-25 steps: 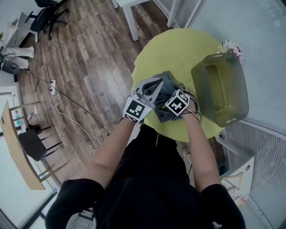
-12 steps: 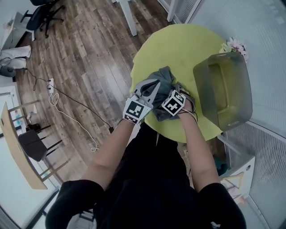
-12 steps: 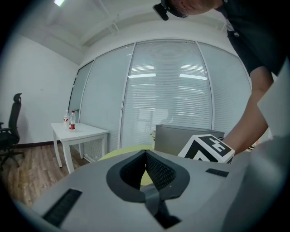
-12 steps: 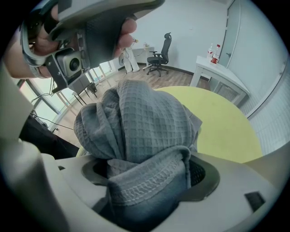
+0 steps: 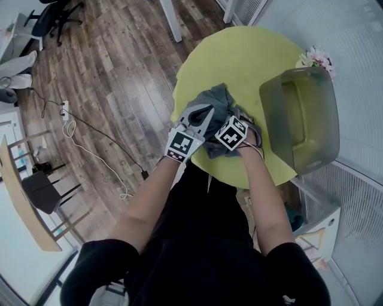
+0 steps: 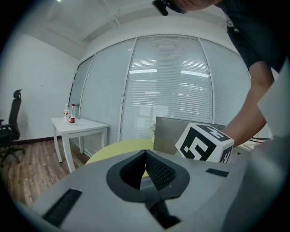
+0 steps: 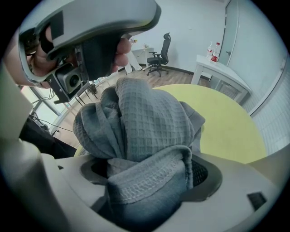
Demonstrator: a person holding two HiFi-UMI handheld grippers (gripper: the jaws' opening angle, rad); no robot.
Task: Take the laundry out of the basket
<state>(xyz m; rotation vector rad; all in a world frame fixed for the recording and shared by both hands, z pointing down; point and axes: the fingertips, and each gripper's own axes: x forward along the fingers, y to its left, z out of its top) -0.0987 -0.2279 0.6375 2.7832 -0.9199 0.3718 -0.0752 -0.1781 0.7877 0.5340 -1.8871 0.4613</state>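
A bunched grey waffle-weave cloth lies on the round yellow-green table, near its left front edge. My right gripper is shut on a fold of it. In the right gripper view the cloth piles up out of the jaws of the right gripper. My left gripper hovers just left of the cloth. Its jaws meet at the tips with nothing between them in the left gripper view. The grey translucent basket stands at the table's right side, and I see nothing inside it.
A small bunch of flowers sits behind the basket. A white table leg and an office chair stand beyond the table on the wooden floor. A cable trails across the floor at left.
Both grippers have stayed at the cloth, which has shifted slightly toward the table's left edge. The right gripper has kept its hold.
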